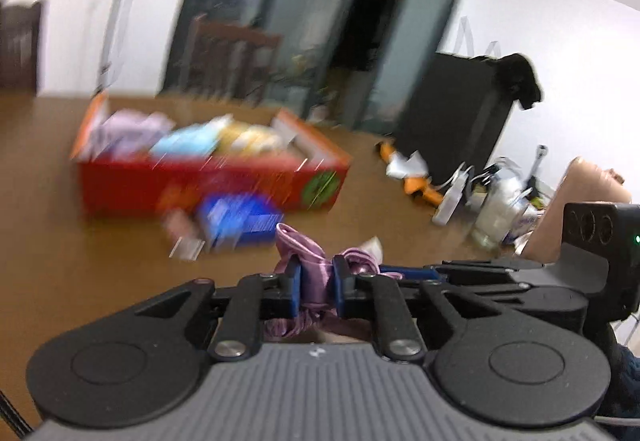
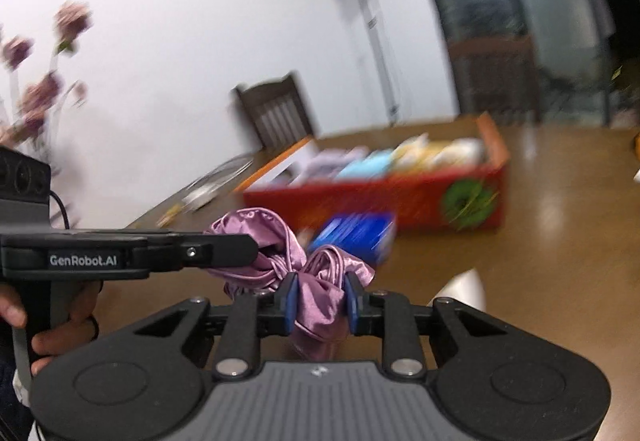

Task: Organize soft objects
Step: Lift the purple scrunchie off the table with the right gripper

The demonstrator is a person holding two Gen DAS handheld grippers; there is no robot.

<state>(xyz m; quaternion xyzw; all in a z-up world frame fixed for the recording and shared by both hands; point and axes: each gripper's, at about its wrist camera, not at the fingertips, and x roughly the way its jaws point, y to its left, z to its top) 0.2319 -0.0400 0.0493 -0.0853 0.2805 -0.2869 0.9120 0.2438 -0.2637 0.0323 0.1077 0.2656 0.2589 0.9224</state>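
A bunched purple satin cloth (image 2: 276, 253) hangs between both grippers above the brown table (image 2: 560, 261). My right gripper (image 2: 318, 301) is shut on one end of it. My left gripper (image 1: 316, 287) is shut on the other end of the cloth (image 1: 314, 277); it also shows from the side in the right wrist view (image 2: 240, 253), pinching the cloth. A red cardboard box (image 1: 208, 181) holding several soft packets stands beyond on the table; it also shows in the right wrist view (image 2: 400, 197). The views are motion-blurred.
A blue packet (image 1: 240, 221) lies in front of the box. Orange-and-white items (image 1: 408, 169), a black bag (image 1: 460, 113) and jars (image 1: 496, 209) crowd the table's right. A chair (image 2: 276, 113), flowers (image 2: 40, 89) and a plate (image 2: 216, 181) stand at the far left.
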